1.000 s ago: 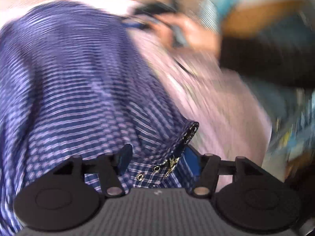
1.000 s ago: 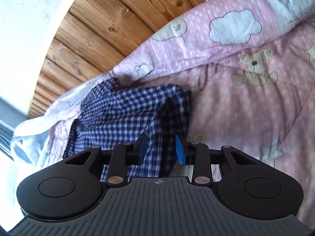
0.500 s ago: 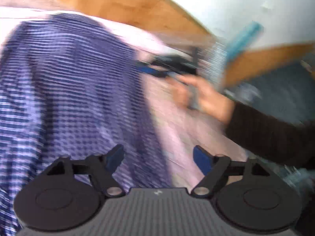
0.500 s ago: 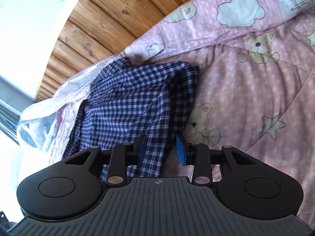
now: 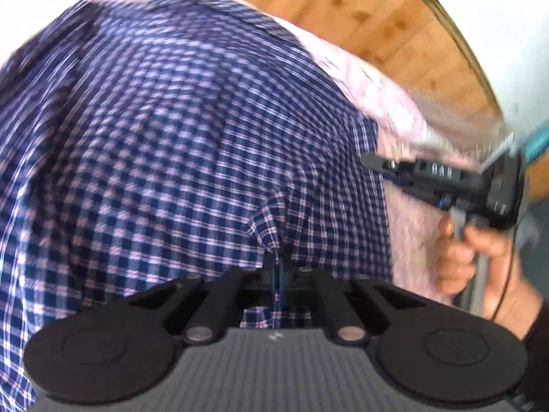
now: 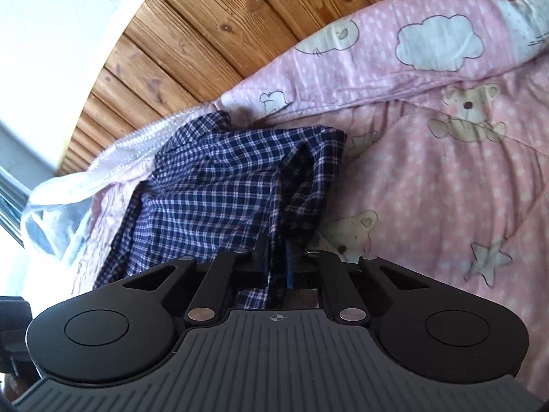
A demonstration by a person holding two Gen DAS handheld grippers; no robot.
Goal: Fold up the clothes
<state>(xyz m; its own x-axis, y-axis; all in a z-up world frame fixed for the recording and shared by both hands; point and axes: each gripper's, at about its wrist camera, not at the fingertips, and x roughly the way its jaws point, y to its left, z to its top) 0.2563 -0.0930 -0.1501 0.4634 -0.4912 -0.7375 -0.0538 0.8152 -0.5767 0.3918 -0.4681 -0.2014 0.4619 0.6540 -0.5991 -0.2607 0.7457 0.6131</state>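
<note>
Now both my left hand-held gripper [image 5: 279, 274] and right hand-held gripper [image 6: 276, 267], closing, pinch the checked shirt's [image 6: 219, 185] edges, open pink quilt [image 6: 446, 178] alongside.

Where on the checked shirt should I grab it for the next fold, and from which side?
Judging by how it lies, pinch the checked shirt at its near edge, coming in low from the front. That edge is loose on the pink blanket, and both the left gripper and right gripper already pinch cloth there, the right one closing.
</note>
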